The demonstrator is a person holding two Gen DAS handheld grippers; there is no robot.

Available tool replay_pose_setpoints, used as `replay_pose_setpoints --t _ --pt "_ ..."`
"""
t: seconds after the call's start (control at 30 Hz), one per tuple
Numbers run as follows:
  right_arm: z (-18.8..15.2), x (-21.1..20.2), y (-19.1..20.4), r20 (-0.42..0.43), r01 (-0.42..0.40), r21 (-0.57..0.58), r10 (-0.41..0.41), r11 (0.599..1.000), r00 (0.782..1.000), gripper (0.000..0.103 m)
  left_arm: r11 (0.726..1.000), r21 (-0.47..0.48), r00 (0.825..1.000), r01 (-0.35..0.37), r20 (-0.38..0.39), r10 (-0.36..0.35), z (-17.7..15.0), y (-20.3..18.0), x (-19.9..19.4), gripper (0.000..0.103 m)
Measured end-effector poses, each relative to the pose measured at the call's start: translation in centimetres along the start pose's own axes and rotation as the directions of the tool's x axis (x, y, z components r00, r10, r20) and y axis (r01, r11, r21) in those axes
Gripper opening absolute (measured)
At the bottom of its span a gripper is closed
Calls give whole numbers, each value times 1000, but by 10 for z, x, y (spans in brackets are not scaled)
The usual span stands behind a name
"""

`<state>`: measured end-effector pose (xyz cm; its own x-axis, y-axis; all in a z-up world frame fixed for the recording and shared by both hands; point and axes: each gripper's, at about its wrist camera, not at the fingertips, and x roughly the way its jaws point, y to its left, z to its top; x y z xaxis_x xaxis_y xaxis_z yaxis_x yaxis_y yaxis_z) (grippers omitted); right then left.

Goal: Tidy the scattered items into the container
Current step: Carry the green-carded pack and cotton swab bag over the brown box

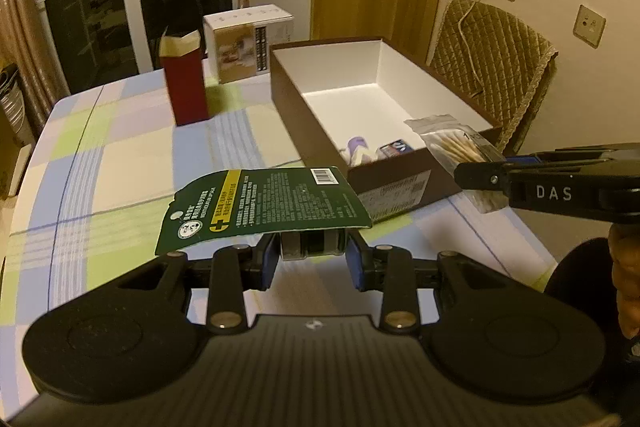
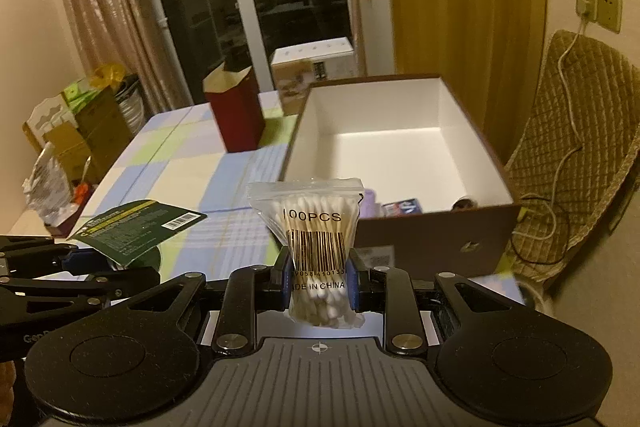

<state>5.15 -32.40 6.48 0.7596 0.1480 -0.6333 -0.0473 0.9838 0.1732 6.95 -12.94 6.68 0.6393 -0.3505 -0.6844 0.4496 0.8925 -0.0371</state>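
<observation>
While the left gripper (image 1: 312,259) has its jaws clamped on a green carded pack (image 1: 264,207) and the right gripper (image 2: 318,279) on a bag of cotton swabs (image 2: 316,247), both just short of the brown box (image 1: 400,183) on the counter (image 1: 120,155), the carrying step looks underway, and next each load needs lifting over the near wall before release.

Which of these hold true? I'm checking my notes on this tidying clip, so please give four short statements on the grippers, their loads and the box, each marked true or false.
1. The right gripper is shut on the bag of cotton swabs. True.
2. The left gripper is empty. False: it is shut on the green carded pack.
3. The brown box already holds items at its near end. True.
4. The red carton lies on its side inside the box. False: it stands upright on the tablecloth, outside the box.
</observation>
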Motion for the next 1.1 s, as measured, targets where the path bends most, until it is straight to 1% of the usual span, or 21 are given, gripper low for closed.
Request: replay_pose_setpoints --t 0.3,0.57,0.8,1.1 --pt "18 11 -24 21 27 13 -27 1000 999 29 999 29 999 34 31 -35 35 -13 26 30" --pt "34 21 -41 38 44 14 -44 999 998 29 997 56 997 60 51 -62 61 -25 46 30" --pt "44 36 -58 40 67 11 -67 998 997 29 995 69 996 75 48 -78 74 -31 66 30" --pt "56 67 -79 11 95 7 -95 995 995 29 992 90 995 90 30 -93 93 -35 100 30"
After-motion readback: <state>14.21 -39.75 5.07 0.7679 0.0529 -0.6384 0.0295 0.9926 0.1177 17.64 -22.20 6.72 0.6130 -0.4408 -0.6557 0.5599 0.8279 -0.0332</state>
